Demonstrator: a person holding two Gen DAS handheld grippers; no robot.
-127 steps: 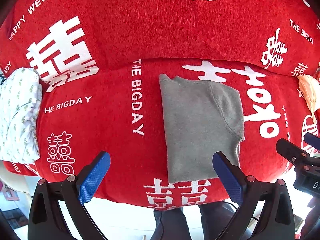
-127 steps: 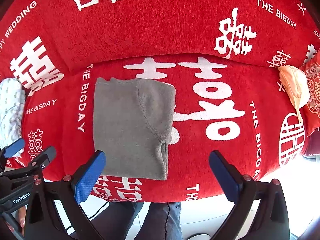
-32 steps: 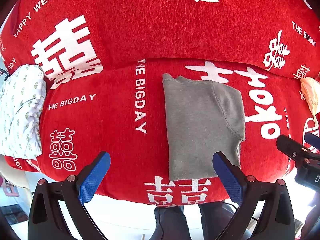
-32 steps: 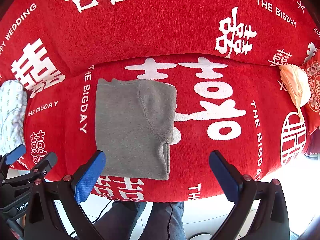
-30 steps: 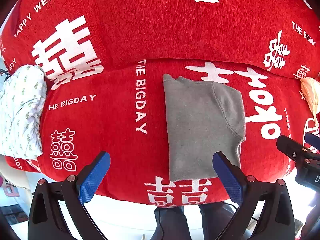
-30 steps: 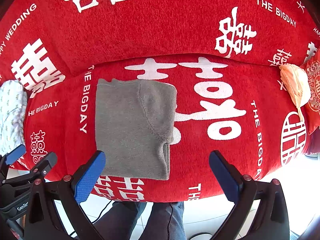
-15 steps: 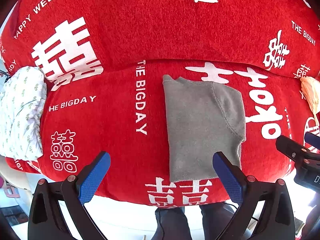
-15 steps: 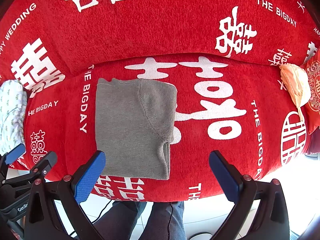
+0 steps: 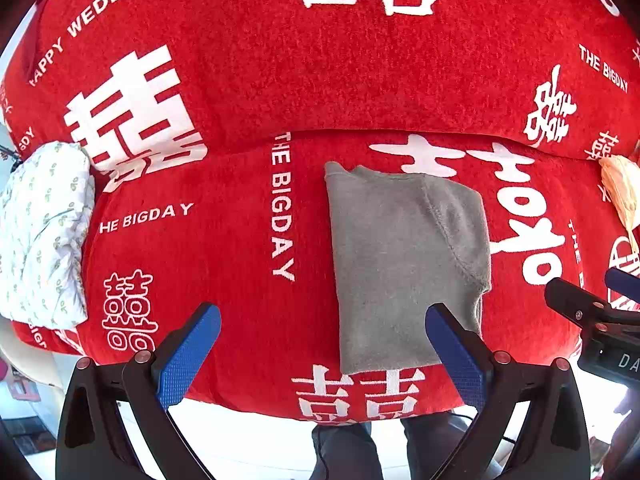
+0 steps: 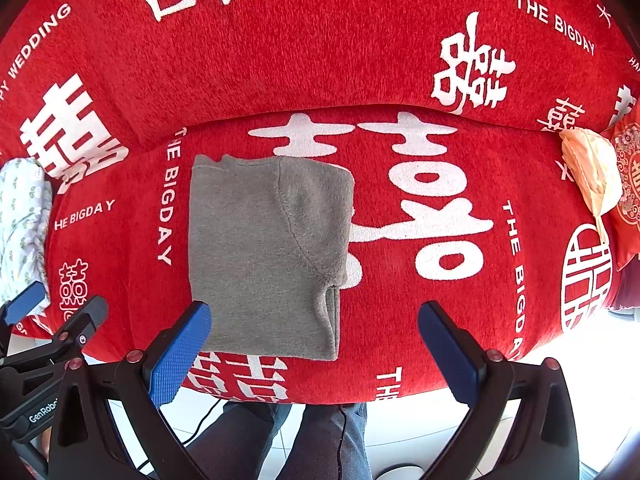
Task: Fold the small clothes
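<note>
Both my tongs, left (image 9: 322, 340) and right (image 10: 314, 338), gape empty. The top (image 10: 266, 252) lies folded near the sofa's (image 10: 400, 60) front edge. A careless pinch could drag it off.

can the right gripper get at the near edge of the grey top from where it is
Probably yes. The right gripper is open and empty, and the grey top lies flat on the red cover with its near edge just ahead of the left finger; nothing sits between.

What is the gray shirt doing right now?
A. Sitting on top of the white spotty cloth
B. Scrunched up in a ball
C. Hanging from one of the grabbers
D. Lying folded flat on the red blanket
D. The gray shirt lies flat and folded on the red blanket, with both the left gripper and right gripper open and empty.
</note>
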